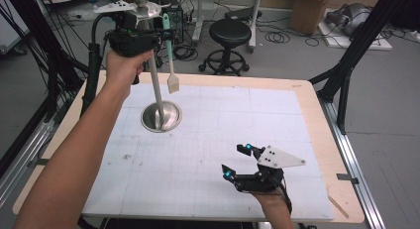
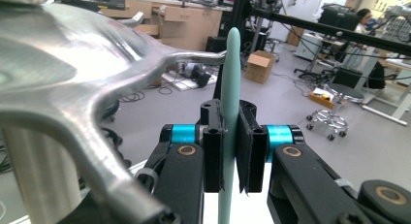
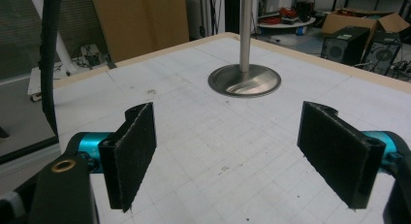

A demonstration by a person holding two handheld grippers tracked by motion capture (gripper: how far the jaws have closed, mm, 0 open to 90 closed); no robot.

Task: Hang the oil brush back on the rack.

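while the left tongs [image 1: 157,36] clamp the green-handled brush [image 1: 170,60] beside the metal stand [image 1: 159,97], the right tongs [image 1: 235,162] stand wide open.

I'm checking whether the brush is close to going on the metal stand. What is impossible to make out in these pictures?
- High view: the left gripper and hand cover the stand top, hiding whether the brush touches an arm.
- Left gripper view: the brush's bristles are cut off by the bottom edge.
- Right gripper view: the stand's top is cut off by the upper edge.
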